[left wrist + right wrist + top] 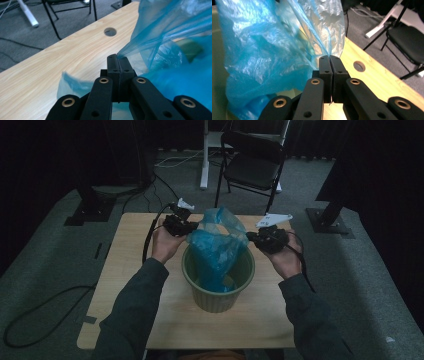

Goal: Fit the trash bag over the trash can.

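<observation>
— Dim room, grey carpet, a black folding chair (252,165) behind the pale wooden table (135,285). On that table stands a ribbed green bin (218,285), with a blue plastic bag (216,247) hanging into it and rising above its rim

— What are the tools doing?

— Both are clamped onto the bag's upper edge. The left gripper (117,58) has its jaws pressed flat together with a corner of the film pinched at the tips; the right gripper (329,60) shows the same, jaws together on a fold of the film. From above, the left gripper (176,224) and right gripper (267,239) sit on opposite sides of the bin, the bag stretched between them

— How will the bag handle?

— Very light and limp, by the look of it: thin, crinkled, half see-through. It holds no shape by itself, so it will sag wherever it is not held. It looks slick too, and a pinch near the very edge could slip out or tear the film if pulled hard

— Best place to hold it?

— Along the open mouth, at two opposite points, with a good fold of film between the pads, so the opening can be spread over the bin's rim
</observation>
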The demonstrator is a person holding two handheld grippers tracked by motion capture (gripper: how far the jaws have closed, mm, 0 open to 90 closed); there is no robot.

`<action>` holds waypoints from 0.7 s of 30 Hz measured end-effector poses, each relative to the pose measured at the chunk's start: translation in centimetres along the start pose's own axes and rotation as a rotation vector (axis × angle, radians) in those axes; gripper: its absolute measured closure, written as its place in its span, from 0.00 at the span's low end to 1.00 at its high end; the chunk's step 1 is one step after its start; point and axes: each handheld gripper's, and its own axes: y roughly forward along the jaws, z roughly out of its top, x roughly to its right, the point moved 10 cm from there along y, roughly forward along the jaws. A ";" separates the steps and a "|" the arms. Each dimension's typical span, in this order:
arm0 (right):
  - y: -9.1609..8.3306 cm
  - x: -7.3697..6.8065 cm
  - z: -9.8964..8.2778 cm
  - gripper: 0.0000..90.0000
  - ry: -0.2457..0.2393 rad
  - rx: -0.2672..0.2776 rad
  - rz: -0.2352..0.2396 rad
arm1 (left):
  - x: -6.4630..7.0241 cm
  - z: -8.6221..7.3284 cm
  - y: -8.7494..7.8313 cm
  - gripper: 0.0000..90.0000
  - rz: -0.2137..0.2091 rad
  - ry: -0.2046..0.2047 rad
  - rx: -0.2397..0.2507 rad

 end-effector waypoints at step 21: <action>3.7 0.1 -5.1 0.99 0.132 -0.120 0.142 | -0.6 -4.3 2.5 0.99 -0.089 -0.052 -0.110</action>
